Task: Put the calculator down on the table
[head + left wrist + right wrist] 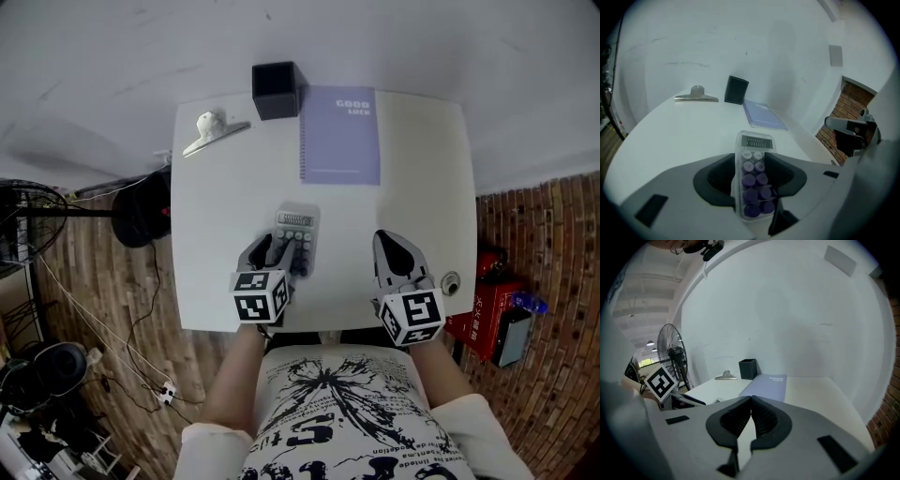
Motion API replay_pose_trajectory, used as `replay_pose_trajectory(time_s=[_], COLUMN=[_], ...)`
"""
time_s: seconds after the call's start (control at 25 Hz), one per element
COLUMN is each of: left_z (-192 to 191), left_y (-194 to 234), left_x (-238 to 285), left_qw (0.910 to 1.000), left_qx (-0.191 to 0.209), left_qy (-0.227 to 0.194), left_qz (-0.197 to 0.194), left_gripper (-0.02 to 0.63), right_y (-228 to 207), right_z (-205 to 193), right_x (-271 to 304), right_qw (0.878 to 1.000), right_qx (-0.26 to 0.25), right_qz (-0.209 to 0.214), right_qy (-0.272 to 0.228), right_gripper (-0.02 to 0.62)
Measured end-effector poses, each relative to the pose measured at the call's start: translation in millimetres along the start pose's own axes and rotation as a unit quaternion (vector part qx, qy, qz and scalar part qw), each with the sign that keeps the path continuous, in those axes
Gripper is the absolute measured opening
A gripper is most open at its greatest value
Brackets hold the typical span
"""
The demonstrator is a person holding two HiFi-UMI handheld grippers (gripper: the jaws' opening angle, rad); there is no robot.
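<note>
A small clear calculator (295, 234) with purple keys lies flat on the white table (225, 206), near its front edge. My left gripper (278, 250) straddles its near half, one jaw on each side. In the left gripper view the calculator (754, 183) runs lengthwise between the wide-set jaws of the left gripper (750, 159), and the pads stand just off its edges without squeezing it. My right gripper (392, 242) rests to the right of it over bare table. In the right gripper view the right gripper (751, 399) has its tips together with nothing between them.
A lilac spiral notebook (340, 136) lies at the back right of the table. A black square cup (277, 89) stands at the back edge, with a metal clip (214, 129) to its left. A fan (670, 352) stands off the table's left side, and red gear (492, 300) sits on the floor to the right.
</note>
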State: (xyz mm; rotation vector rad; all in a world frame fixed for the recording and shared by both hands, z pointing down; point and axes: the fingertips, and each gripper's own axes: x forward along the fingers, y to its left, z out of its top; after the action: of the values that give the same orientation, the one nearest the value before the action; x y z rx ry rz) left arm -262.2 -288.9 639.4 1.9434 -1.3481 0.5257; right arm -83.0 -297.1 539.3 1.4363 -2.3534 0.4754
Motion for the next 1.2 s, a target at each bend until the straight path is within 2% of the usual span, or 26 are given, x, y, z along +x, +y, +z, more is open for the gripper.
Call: replay_pose_trajectory(time_s=[0.2, 0.4, 0.56, 0.76, 1.0, 1.2], left_z=[23, 70, 108, 141, 155, 154], left_y=[-16, -43, -67, -110, -144, -156], left_x=[-21, -61, -102, -164, -213, -229], left_qw=[0.9989, 0.9922, 0.9815, 0.9618, 0.9403, 0.9334], left_qx=[0.030, 0.058, 0.090, 0.137, 0.184, 0.190], left_qy=[-0.032, -0.101, -0.162, -0.230, -0.280, -0.299], left_qz=[-0.015, -0.045, -0.046, -0.055, -0.061, -0.058], left_gripper=[0.180, 0.120, 0.063, 0.026, 0.014, 0.014], right_y=[0, 13, 17, 15, 14, 14], right_z=[13, 43, 71, 102, 128, 138], right_x=[-11, -28, -46, -75, -105, -124], right_qw=[1.000, 0.998, 0.995, 0.989, 0.984, 0.979], right_qx=[-0.014, -0.039, -0.051, -0.059, -0.052, -0.085], right_qz=[0.001, 0.033, 0.047, 0.056, 0.073, 0.074], right_qy=[-0.012, -0.044, -0.078, -0.120, -0.152, -0.172], right_gripper=[0.014, 0.015, 0.015, 0.015, 0.015, 0.014])
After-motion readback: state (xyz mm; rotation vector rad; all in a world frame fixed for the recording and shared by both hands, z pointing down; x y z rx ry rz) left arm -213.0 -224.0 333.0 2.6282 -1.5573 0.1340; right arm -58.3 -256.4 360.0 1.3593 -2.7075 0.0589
